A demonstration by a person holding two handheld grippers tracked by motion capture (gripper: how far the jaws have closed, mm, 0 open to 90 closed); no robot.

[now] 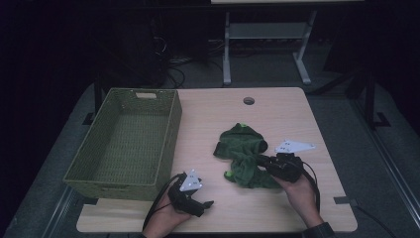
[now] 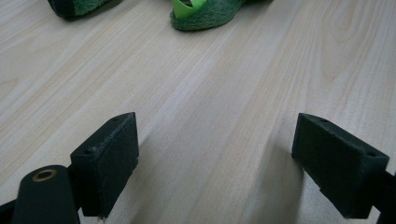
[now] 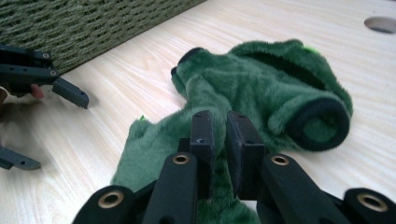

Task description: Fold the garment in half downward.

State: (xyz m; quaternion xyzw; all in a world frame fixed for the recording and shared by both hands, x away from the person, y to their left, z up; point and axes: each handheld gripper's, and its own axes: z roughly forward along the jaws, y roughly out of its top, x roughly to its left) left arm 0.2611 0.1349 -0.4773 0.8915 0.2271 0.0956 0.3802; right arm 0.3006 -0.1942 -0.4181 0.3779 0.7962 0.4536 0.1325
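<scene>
The right gripper (image 1: pixel 261 160) lies low over the table (image 1: pixel 277 114), its jaws drawn nearly together with a narrow gap between them. In the right gripper view the pads (image 3: pixel 201 135) sit over the near fold of a green plush garment (image 3: pixel 261 88); whether they pinch any fabric cannot be told, since the jaws themselves cover the spot. The garment spreads ahead of and beyond those jaws, a dark-rimmed cuff (image 3: pixel 322 123) to their right and a second dark-edged opening farther off to their left. Its near end is cut off at the bottom of that view.

The left gripper (image 1: pixel 207 204) rests on the table, jaws spread wide with nothing between them except bare wood. In the left gripper view the garment's edge and a bright green tab (image 2: pixel 187 7) show well ahead of the pads (image 2: pixel 109 158), cropped by the top of the frame.

A woven green basket (image 1: pixel 124 144) stands just beside the left gripper, on the side away from the right one. The high view is dim, so the jaw tips there are hard to make out.
</scene>
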